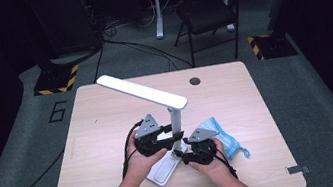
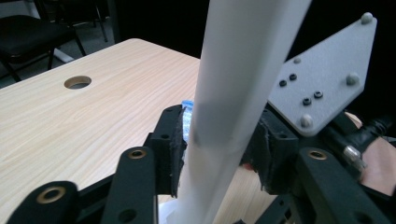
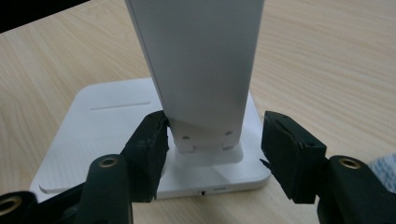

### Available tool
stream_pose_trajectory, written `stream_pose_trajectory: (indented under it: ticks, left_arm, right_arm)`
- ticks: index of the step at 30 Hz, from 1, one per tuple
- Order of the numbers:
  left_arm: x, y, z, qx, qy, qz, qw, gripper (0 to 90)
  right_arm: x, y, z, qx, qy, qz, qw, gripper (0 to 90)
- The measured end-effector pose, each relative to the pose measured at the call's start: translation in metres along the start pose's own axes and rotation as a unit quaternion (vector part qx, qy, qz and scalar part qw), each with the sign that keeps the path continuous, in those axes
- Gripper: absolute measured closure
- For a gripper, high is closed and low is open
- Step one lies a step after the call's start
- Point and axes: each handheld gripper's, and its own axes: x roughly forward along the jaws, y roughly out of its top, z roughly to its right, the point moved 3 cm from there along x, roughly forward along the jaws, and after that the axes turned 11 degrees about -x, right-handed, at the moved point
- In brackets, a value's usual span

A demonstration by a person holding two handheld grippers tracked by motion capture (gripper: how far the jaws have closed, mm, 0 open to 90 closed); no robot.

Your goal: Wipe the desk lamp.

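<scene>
A white desk lamp stands on the wooden table (image 1: 110,133), with a long flat head (image 1: 141,91), an upright stem (image 1: 176,122) and a flat base (image 1: 162,171). My left gripper (image 1: 174,137) reaches the stem from the left. In the left gripper view the stem (image 2: 238,70) stands between its pads with a slight gap, so the left gripper (image 2: 219,149) is open. My right gripper (image 1: 180,153) sits low at the foot of the stem. In the right gripper view its open jaws straddle the stem (image 3: 201,56) just above the base (image 3: 107,126), and the right-hand pad (image 3: 289,154) is clear of it.
A blue and white packet (image 1: 222,138) lies on the table just right of my right hand. A round cable hole (image 1: 195,81) is near the far edge. A black chair (image 1: 210,0) and striped floor stands (image 1: 56,83) are beyond the table.
</scene>
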Motion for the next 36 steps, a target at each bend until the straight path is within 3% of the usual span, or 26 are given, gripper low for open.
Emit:
stream_pose_trajectory:
  ticks: [1,6,11,12,19,23,24,31,33,36]
  left_arm:
    - [-0.004,-0.001,-0.001,-0.002,-0.006,-0.004,1.0,52.8]
    - [-0.016,-0.009,-0.004,-0.005,0.003,-0.002,1.0,47.9]
    - [-0.03,-0.016,-0.009,-0.006,0.007,-0.01,0.9999,45.1]
    - [-0.033,-0.02,-0.015,-0.008,0.02,-0.007,0.9997,44.6]
    - [-0.043,-0.037,-0.031,-0.02,0.051,-0.018,0.9984,43.6]
    - [-0.045,-0.045,-0.037,-0.031,0.06,-0.02,0.9975,43.5]
    - [-0.045,-0.05,-0.04,-0.041,0.062,-0.021,0.997,43.2]
    - [-0.042,-0.063,-0.048,-0.041,0.08,-0.025,0.9957,42.1]
    - [-0.04,-0.066,-0.047,-0.05,0.08,-0.026,0.9952,42.1]
    - [-0.035,-0.073,-0.049,-0.046,0.086,-0.037,0.9945,42.1]
  right_arm:
    - [0.001,0.004,0.001,-0.007,0.003,0.003,1.0,40.9]
    - [0.004,0.009,0.001,-0.007,0.0,0.017,0.9998,41.6]
    - [0.007,0.014,-0.003,-0.014,0.004,0.023,0.9996,49.2]
    - [0.007,0.016,-0.003,-0.017,0.004,0.021,0.9996,50.5]
    - [0.006,0.017,0.006,-0.038,0.007,0.01,0.9992,51.3]
    - [0.006,0.017,0.011,-0.026,0.009,0.005,0.9996,50.9]
    - [0.007,0.017,0.016,-0.024,0.01,0.004,0.9997,50.4]
    - [0.004,0.016,0.027,0.004,-0.005,-0.005,1.0,47.5]
    - [0.003,0.016,0.028,0.004,-0.004,-0.007,1.0,48.8]
    - [0.003,0.016,0.03,-0.003,-0.009,-0.003,0.9999,51.7]
